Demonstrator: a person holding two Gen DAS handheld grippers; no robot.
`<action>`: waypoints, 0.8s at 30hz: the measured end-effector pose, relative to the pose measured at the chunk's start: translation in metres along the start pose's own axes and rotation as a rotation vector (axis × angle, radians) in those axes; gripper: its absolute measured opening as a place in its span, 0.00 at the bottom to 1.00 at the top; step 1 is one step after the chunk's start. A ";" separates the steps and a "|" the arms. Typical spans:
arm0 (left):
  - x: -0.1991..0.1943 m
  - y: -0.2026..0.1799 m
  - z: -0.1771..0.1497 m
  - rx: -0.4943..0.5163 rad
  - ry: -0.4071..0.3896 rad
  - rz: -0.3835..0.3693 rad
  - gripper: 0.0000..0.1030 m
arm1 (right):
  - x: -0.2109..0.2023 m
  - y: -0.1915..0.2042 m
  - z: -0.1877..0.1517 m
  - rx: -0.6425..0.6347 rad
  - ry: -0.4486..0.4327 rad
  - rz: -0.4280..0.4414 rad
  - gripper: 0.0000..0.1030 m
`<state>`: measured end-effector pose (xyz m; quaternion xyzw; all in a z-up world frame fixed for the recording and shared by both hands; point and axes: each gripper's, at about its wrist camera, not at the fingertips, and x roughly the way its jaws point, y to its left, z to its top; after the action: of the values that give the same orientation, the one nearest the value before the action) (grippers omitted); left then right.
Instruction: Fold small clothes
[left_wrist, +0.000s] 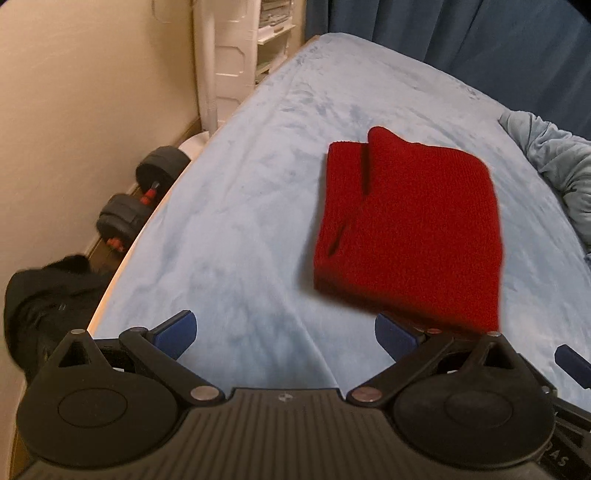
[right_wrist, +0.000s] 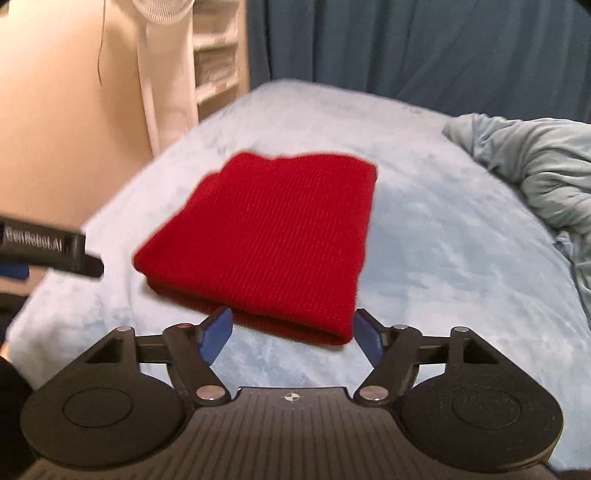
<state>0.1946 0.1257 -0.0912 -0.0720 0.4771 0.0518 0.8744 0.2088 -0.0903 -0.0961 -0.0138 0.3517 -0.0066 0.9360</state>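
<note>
A red knit garment (left_wrist: 410, 225) lies folded into a thick rectangle on the light blue bed cover (left_wrist: 240, 229). My left gripper (left_wrist: 284, 334) is open and empty, just in front of and to the left of the garment's near edge. In the right wrist view the same red garment (right_wrist: 266, 236) lies straight ahead, and my right gripper (right_wrist: 293, 336) is open with its blue pads (right_wrist: 216, 334) on either side of the garment's near edge, holding nothing. The left gripper's side shows at the left edge of the right wrist view (right_wrist: 51, 247).
A crumpled pale blue blanket (right_wrist: 546, 173) lies at the bed's right side. Dark blue curtains (right_wrist: 406, 48) hang behind the bed. Dumbbells (left_wrist: 147, 195) and a black bag (left_wrist: 48, 299) sit on the floor to the left, by a white shelf unit (left_wrist: 236, 55).
</note>
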 end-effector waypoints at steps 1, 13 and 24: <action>-0.009 -0.001 -0.005 -0.002 -0.003 -0.003 1.00 | -0.011 -0.003 -0.002 0.012 -0.008 0.010 0.72; -0.083 -0.039 -0.057 0.144 -0.077 0.033 1.00 | -0.091 -0.025 -0.027 0.078 -0.078 0.037 0.74; -0.103 -0.047 -0.067 0.182 -0.107 0.051 1.00 | -0.102 -0.036 -0.031 0.116 -0.100 0.038 0.74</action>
<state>0.0911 0.0653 -0.0370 0.0224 0.4342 0.0342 0.8999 0.1114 -0.1242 -0.0513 0.0470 0.3036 -0.0086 0.9516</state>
